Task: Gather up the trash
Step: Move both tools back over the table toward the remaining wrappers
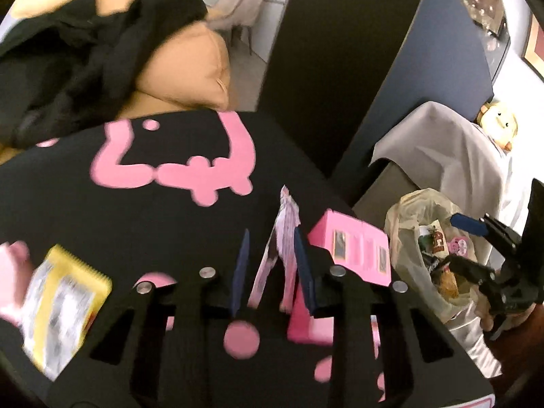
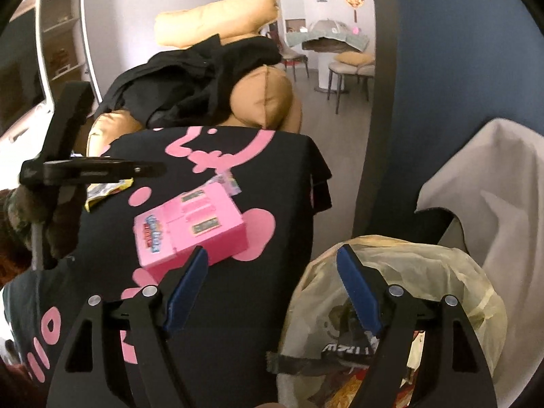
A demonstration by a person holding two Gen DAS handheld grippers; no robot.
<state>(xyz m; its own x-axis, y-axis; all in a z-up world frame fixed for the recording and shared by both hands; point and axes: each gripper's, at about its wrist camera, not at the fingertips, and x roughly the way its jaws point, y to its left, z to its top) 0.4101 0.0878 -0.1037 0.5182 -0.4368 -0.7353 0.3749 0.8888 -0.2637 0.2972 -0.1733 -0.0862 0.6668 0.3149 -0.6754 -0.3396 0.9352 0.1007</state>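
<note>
L gripper (image 1: 272,251) clenched on crumpled pink wrapper (image 1: 284,234) just above black/pink cloth (image 1: 136,204), R gripper (image 2: 272,285) spread wide over trash bag (image 2: 442,272); carry wrapper fully over bag mouth before release, clear of pink box (image 2: 190,227).

The cloth (image 2: 217,272) is black with pink shapes; on it lie a pink box (image 2: 190,227) and a yellow-edged packet (image 1: 64,309); beside it, a yellowish translucent bag (image 2: 401,272).
</note>
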